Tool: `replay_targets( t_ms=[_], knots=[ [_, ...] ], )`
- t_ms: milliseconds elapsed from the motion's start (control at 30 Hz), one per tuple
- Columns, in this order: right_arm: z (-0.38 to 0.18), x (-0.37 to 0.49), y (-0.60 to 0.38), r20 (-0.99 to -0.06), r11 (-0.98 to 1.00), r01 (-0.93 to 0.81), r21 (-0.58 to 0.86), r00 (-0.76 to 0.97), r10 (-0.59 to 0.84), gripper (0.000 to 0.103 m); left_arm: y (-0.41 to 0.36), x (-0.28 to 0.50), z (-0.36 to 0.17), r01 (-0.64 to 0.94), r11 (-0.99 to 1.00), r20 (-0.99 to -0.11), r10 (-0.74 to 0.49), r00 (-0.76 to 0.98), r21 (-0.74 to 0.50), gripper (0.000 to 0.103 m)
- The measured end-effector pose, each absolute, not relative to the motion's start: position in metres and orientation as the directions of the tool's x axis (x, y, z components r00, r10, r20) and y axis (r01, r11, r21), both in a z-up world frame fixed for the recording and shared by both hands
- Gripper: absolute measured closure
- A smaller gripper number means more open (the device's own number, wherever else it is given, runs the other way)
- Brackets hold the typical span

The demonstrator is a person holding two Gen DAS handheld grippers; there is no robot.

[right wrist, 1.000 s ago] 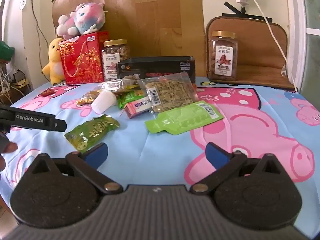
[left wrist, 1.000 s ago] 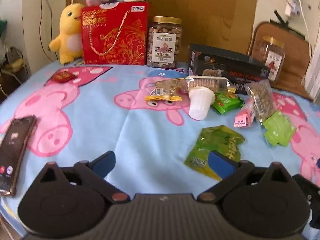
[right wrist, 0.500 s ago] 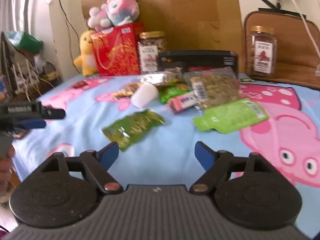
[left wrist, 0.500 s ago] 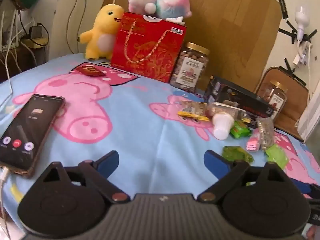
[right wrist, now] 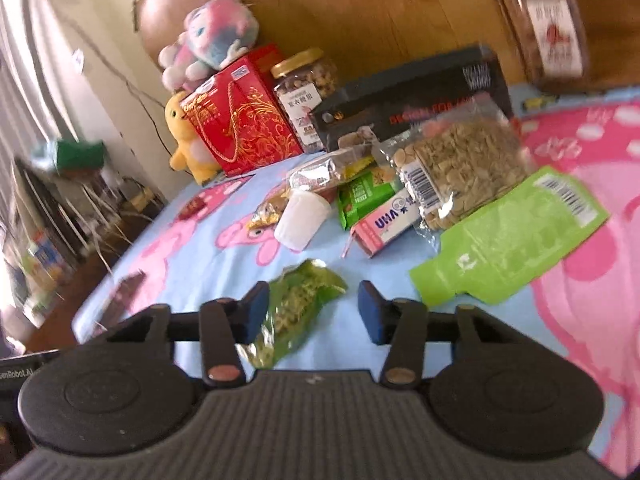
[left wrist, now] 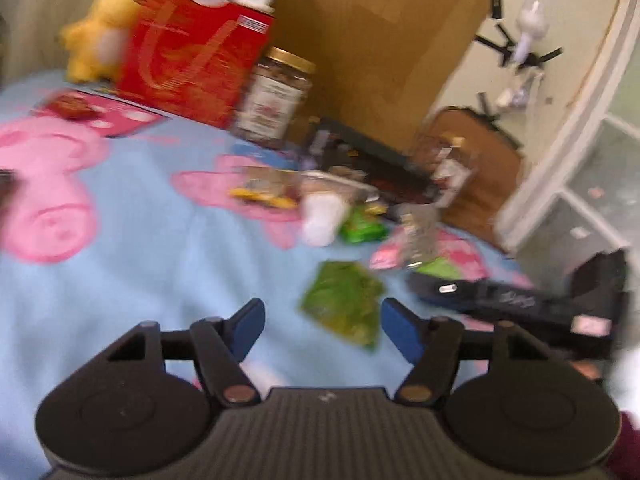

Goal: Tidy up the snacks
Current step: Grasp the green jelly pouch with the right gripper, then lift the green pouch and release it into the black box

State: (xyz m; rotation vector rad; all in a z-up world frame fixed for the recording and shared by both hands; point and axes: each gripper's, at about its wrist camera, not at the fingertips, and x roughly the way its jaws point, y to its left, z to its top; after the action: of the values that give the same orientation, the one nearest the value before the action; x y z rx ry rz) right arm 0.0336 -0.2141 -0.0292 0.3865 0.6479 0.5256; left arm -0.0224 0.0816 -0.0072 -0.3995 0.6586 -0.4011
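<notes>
Now, from the left wrist, the left tool point(left wrist: 322, 326) hangs spread over the blue pig-print cloth point(left wrist: 160, 272), its jaws just closing on nothing; the dark green snack bag point(left wrist: 344, 306) lies just ahead. From the right wrist, the right tool point(right wrist: 310, 312) has also just narrowed, pads not pressing, that bag point(right wrist: 298, 306) between them, below the white cup point(right wrist: 300, 220).

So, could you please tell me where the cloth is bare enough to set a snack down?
Bare cloth lies left of the white cup, in front of the red gift bag. It is crowded from the cup rightwards to the seed bag and light green pouch.
</notes>
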Motion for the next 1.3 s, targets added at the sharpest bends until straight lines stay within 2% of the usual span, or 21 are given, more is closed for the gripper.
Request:
replay_targets(
  t_ms=[100,133,200,233,367,433,467,500,667,833,967,1100,1233,1300],
  knots=[
    [-0.031,0.046,-0.213,-0.477,0.802,-0.322,0.504,0.670,0.569,0.057,0.074,0.010,-0.016,0.246,0.854,-0.529,-0.485,0.697,-0.458,0.051],
    [-0.033,0.050,-0.213,-0.483,0.801,-0.318,0.507,0.664,0.570,0.057,0.070,0.018,-0.020,0.240,0.859,-0.548,-0.480,0.685,-0.453,0.051],
    [-0.039,0.056,-0.209,-0.501,0.787,-0.318,0.529,0.631,0.592,0.057,0.068,0.032,-0.033,0.243,0.820,-0.575,-0.544,0.611,-0.518,0.053],
    [-0.041,0.057,-0.209,-0.496,0.771,-0.322,0.550,0.616,0.612,0.059,0.069,0.032,-0.038,0.243,0.803,-0.557,-0.562,0.611,-0.544,0.052],
    [-0.043,0.044,-0.198,-0.474,0.720,-0.371,0.586,0.563,0.676,0.059,0.061,0.022,-0.039,0.259,0.816,-0.550,-0.548,0.630,-0.517,0.055],
    [-0.043,0.039,-0.195,-0.466,0.720,-0.372,0.585,0.572,0.675,0.060,0.061,0.020,-0.040,0.255,0.805,-0.543,-0.560,0.625,-0.536,0.066],
    [-0.044,0.039,-0.195,-0.463,0.714,-0.372,0.593,0.568,0.681,0.071,0.060,0.020,-0.041,0.257,0.792,-0.544,-0.578,0.608,-0.554,0.074],
    [-0.045,0.040,-0.193,-0.460,0.691,-0.372,0.620,0.542,0.704,0.082,0.059,0.018,-0.041,0.253,0.792,-0.538,-0.575,0.616,-0.556,0.074],
    [-0.038,0.048,-0.207,-0.397,0.616,-0.330,0.715,0.534,0.746,0.084,0.057,0.021,-0.030,0.261,0.776,-0.526,-0.594,0.608,-0.574,0.077],
    [0.003,0.064,-0.229,-0.289,0.548,-0.341,0.764,0.579,0.762,0.084,0.044,0.049,0.022,0.367,0.778,-0.449,-0.604,0.659,-0.510,0.077],
    [0.045,0.108,-0.246,-0.261,0.581,-0.352,0.734,0.643,0.720,0.084,0.012,0.113,0.066,0.435,0.810,-0.428,-0.581,0.693,-0.394,0.077],
    [0.063,0.178,-0.254,-0.327,0.683,-0.293,0.669,0.709,0.625,0.084,-0.022,0.189,0.072,0.408,0.852,-0.455,-0.521,0.722,-0.329,0.077],
    [0.044,0.226,-0.253,-0.432,0.754,-0.210,0.622,0.711,0.555,0.084,-0.032,0.227,0.053,0.345,0.871,-0.497,-0.485,0.719,-0.350,0.077],
    [0.034,0.233,-0.254,-0.480,0.785,-0.185,0.591,0.701,0.527,0.075,-0.034,0.232,0.048,0.325,0.882,-0.506,-0.464,0.727,-0.342,0.074]
  ],
)
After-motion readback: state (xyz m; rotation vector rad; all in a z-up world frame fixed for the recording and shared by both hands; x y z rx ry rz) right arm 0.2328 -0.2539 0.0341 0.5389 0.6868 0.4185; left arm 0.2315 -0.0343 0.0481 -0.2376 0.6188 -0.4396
